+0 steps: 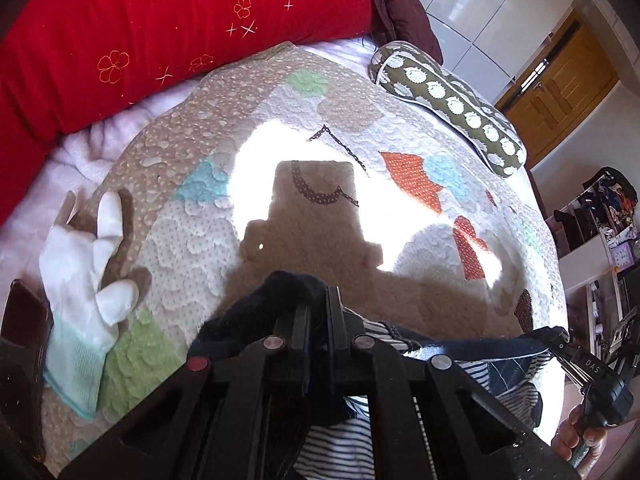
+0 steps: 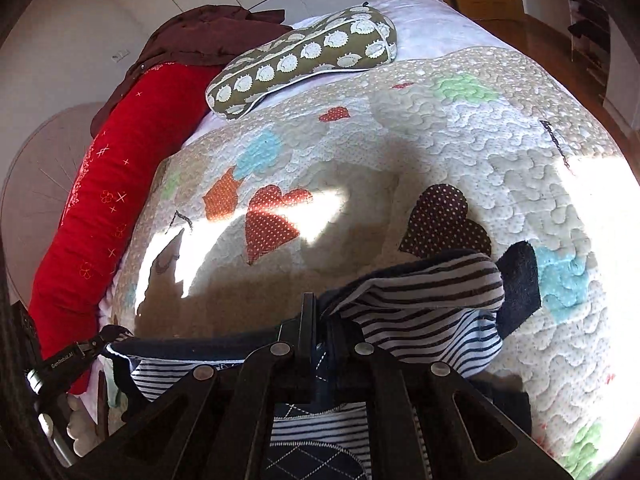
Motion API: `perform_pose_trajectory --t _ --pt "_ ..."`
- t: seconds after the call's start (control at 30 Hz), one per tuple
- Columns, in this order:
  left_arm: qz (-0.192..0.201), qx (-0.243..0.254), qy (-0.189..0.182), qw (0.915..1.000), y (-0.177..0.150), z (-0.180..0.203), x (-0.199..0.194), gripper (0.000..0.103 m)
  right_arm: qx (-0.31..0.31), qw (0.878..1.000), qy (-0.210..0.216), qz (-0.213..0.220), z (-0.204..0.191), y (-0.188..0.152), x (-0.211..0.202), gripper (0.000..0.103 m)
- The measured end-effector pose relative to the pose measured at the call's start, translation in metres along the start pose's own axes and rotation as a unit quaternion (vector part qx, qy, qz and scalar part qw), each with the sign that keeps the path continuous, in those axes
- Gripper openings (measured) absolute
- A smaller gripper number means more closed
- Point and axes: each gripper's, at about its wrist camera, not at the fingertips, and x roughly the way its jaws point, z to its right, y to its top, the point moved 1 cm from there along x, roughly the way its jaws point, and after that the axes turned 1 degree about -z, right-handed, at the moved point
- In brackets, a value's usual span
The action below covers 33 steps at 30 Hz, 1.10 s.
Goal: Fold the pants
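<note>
Your left gripper [image 1: 318,312] pinches pants [image 1: 472,364] edge; right gripper [image 2: 320,320] pinches other edge (striped lining [image 2: 420,300] at 2 o'clock). Pants stretched between, over quilt [image 2: 500,160]. Glove [image 1: 86,280] at 9 o'clock.

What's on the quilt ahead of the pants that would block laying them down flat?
Little: the quilt ahead is bare where the pants would land. A white glove lies off to the left, a green pillow far back.
</note>
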Motion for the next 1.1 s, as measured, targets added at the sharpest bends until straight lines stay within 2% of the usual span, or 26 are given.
perform_pose_trajectory --t 0.03,0.1,0.13,0.17,0.27,0.33,0.43,0.5,0.57,0.67,0.77,0.9,1.03,1.07,1.1 --pt "-0.006 0.002 0.004 1.0000 0.005 0.000 0.009 0.007 -0.001 1.000 -0.011 0.001 0.001 0.003 0.007 0.007" --pt "-0.025 0.001 0.011 0.9996 0.013 -0.001 0.027 0.007 -0.006 0.999 -0.038 0.000 0.004 0.005 0.017 0.024" --pt "-0.035 -0.002 0.011 0.9993 0.016 -0.002 0.033 0.007 -0.006 0.999 -0.043 0.003 0.006 0.007 0.019 0.036" --pt "-0.045 -0.006 0.009 0.9989 0.018 -0.004 0.038 0.007 -0.004 0.999 -0.041 0.009 0.009 0.007 0.016 0.038" --pt "-0.061 -0.004 -0.005 0.9981 0.022 -0.005 0.040 0.008 0.005 1.000 -0.019 0.023 0.019 0.001 -0.006 0.041" --pt "-0.059 0.006 -0.012 0.9982 0.021 -0.004 0.032 0.013 -0.002 0.999 -0.028 0.034 0.027 -0.010 -0.027 0.041" --pt "-0.049 0.014 -0.031 0.9982 0.018 -0.005 0.013 0.028 -0.012 0.998 -0.048 0.045 0.043 -0.034 -0.056 0.045" --pt "-0.039 0.015 -0.041 0.9983 0.013 -0.008 -0.003 0.045 -0.010 0.997 -0.059 0.048 0.056 -0.052 -0.071 0.047" --pt "-0.033 0.017 -0.049 0.9981 0.005 -0.012 -0.017 0.053 -0.008 0.996 -0.070 0.047 0.068 -0.068 -0.080 0.049" --pt "-0.029 0.017 -0.043 0.9985 -0.013 -0.023 -0.034 0.054 -0.004 0.996 -0.079 0.042 0.080 -0.090 -0.085 0.050" --pt "-0.027 0.017 -0.020 0.9993 -0.042 -0.038 -0.046 0.055 0.006 0.996 -0.082 0.039 0.090 -0.109 -0.084 0.052" --pt "-0.041 0.014 0.007 0.9990 -0.085 -0.054 -0.044 0.055 0.015 0.993 -0.110 0.037 0.096 -0.121 -0.073 0.054" --pt "-0.061 0.015 0.025 0.9977 -0.116 -0.056 -0.025 0.055 0.028 0.992 -0.115 0.046 0.096 -0.127 -0.068 0.054" --pt "-0.055 0.019 0.031 0.9978 -0.119 -0.053 -0.022 0.055 0.023 0.992 -0.112 0.046 0.093 -0.127 -0.068 0.039" --pt "-0.049 0.027 0.036 0.9978 -0.120 -0.048 -0.019 0.048 0.021 0.994 -0.098 0.041 0.091 -0.127 -0.067 0.013"
